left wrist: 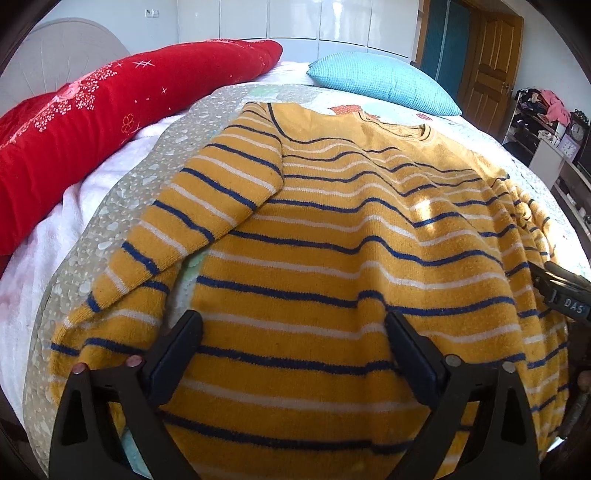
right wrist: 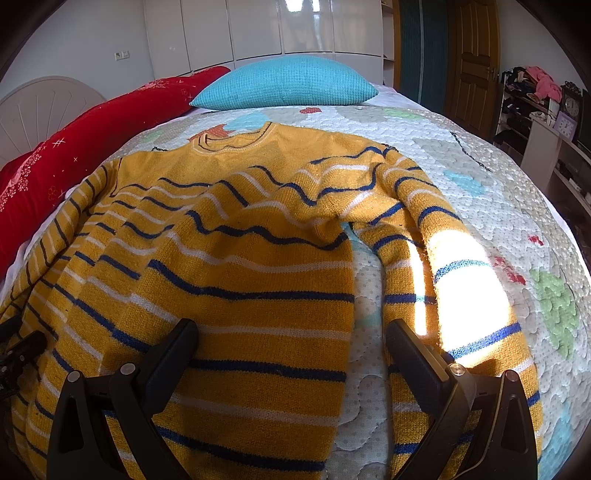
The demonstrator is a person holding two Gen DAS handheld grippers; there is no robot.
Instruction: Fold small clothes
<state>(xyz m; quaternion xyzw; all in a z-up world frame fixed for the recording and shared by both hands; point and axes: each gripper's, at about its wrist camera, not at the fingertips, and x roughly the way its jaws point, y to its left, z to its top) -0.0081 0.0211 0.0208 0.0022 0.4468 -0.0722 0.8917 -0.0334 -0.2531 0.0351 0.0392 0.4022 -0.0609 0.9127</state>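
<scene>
Mustard-yellow knit sweater [left wrist: 332, 229], navy and white stripes, lying flat on a quilted bedspread [right wrist: 498, 192], collar at the far end, hem nearest the cameras.

Left sleeve [left wrist: 177, 236]: angled down the left side, its upper part overlapping the edge of the body, its cuff end on the quilt. Right sleeve [right wrist: 443, 266]: trailing down the right side, apart from the body, with a strip of quilt showing between; part of it bleached out by a sun patch.

Left gripper [left wrist: 291, 332]: tongs spread wide over the near left part of the body, nothing pinched; whether the tips touch the knit cannot be told. Right gripper [right wrist: 291, 336]: tongs likewise spread, straddling the right edge of the body and the gap beside it, holding nothing.

Surroundings: red blanket [left wrist: 92, 122] along the far left; blue pillow [right wrist: 284, 85] beyond the collar; white wardrobe [right wrist: 258, 29] and wooden door [right wrist: 472, 55] behind.

Step in hand, as judged: the start of the fold. The garment is spread out and no fold is made.

Next move, as judged: each gripper needs to close on one layer at a sleeve or side edge, lift it and carry it inward across the body. The knit looks soft and loose, so a shallow pinch may slip or drag the body out of line.
</scene>
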